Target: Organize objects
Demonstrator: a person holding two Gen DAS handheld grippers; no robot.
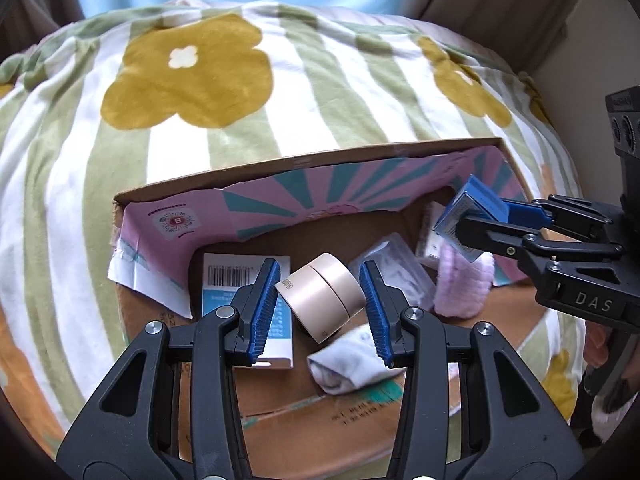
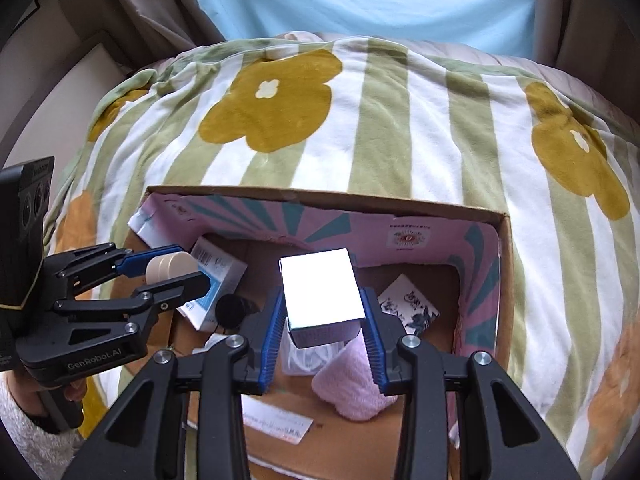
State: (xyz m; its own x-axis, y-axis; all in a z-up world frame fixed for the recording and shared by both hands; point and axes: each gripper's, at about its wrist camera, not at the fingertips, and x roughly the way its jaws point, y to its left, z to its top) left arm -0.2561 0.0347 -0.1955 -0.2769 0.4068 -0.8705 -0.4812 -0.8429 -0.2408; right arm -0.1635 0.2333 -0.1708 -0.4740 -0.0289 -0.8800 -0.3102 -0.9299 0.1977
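Note:
An open cardboard box [image 1: 280, 164] with a pink printed lining lies on a flowered blanket; it also shows in the right wrist view [image 2: 400, 208]. My left gripper [image 1: 322, 304] is shut on a round gold case [image 1: 322, 296] and holds it over the box's left half; it also shows in the right wrist view [image 2: 176, 266]. My right gripper [image 2: 322, 320] is shut on a small shiny blue box [image 2: 320, 290], held over the box's right half, and it also shows in the left wrist view [image 1: 472, 220].
Inside the box lie a blue-and-white carton [image 1: 248, 276], a rolled white sock [image 1: 352, 360], a pink fluffy roll [image 2: 352, 380], a clear packet [image 1: 396, 268], a patterned card [image 2: 408, 308] and a black round item [image 2: 231, 311]. The blanket [image 1: 200, 120] surrounds the box.

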